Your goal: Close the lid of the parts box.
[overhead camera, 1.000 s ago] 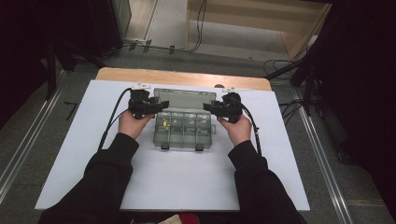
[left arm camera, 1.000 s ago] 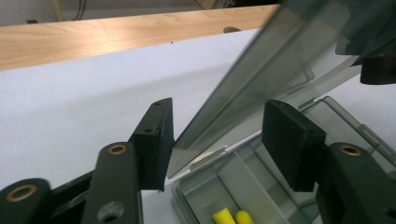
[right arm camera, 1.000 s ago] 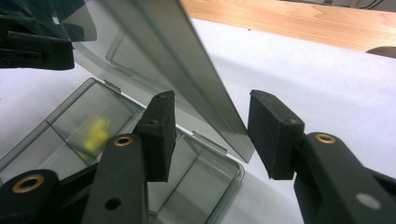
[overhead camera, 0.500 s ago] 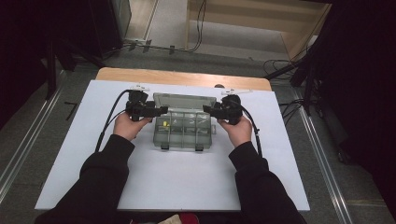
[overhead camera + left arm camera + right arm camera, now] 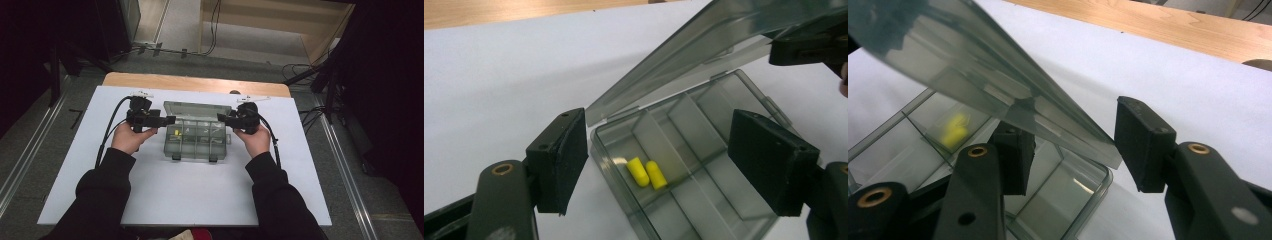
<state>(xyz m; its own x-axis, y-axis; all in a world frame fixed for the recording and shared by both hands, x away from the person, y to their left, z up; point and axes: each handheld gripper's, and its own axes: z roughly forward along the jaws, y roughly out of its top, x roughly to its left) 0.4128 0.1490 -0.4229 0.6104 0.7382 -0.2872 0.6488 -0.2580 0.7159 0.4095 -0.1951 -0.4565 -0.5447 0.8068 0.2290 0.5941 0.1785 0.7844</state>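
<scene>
A clear grey compartment box (image 5: 196, 145) lies on the white table with its lid (image 5: 197, 110) raised at a slant. Two yellow pieces (image 5: 646, 172) lie side by side in its left end compartment. My left gripper (image 5: 172, 120) hovers just left of the box, open. Its jaws have just been opening, with nothing pressed between them (image 5: 664, 160). My right gripper (image 5: 221, 118) is at the box's right end. Its jaws stand wide around the lid's corner (image 5: 1078, 150). One pad is under the lid (image 5: 973, 65), and the other is clear of its edge.
The box's two front latches (image 5: 176, 157) point toward the person. The white table surface (image 5: 200, 200) spreads wide in front of the box and to both sides. A wooden strip (image 5: 195, 82) runs along the far edge. Cables trail from both grippers.
The left gripper has drawn back a little to the left of the box and its jaws have spread wider. The right gripper and the raised lid have stayed put.
</scene>
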